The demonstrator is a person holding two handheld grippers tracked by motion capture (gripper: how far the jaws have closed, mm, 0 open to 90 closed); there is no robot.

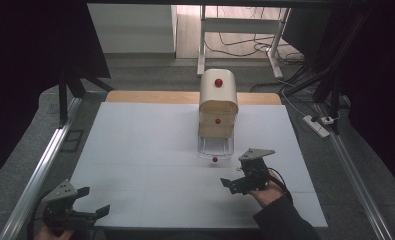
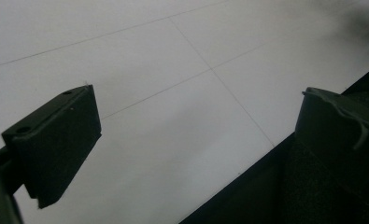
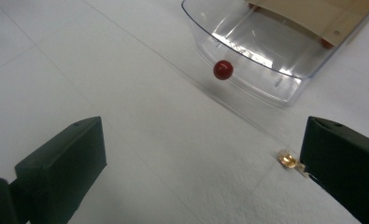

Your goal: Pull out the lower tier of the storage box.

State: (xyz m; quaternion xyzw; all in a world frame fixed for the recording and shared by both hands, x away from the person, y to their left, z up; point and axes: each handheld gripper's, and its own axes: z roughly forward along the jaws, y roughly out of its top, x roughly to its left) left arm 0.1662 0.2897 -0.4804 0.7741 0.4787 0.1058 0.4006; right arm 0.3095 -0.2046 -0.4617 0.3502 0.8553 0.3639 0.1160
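A small wooden drawer chest [image 1: 218,102] with an arched top stood near the far middle of the white desk [image 1: 135,150], a red knob [image 1: 218,82] on its upper front and a second red knob [image 1: 217,121] on the drawer below. The lowest drawer — a clear plastic drawer [image 1: 215,148] — was pulled out toward the person, its own red knob [image 1: 215,159] at the front edge. In the right gripper view that clear plastic drawer [image 3: 261,51] showed a bare, see-through floor with the desk visible beneath it; whether anything lay deeper inside, under the wooden body, could not be told. The right tool [image 1: 241,175] hovered over the desk just in front of the open drawer and a little to its right, its jaws spread wide with nothing between them. Beside its right jaw in the right gripper view lay a small gold-coloured object [image 3: 288,159] on the desk, outside the drawer and apart from it — too small to identify. The left tool [image 1: 87,200] sat at the near left corner of the desk, well apart from the chest, its jaws likewise spread over bare desk surface.
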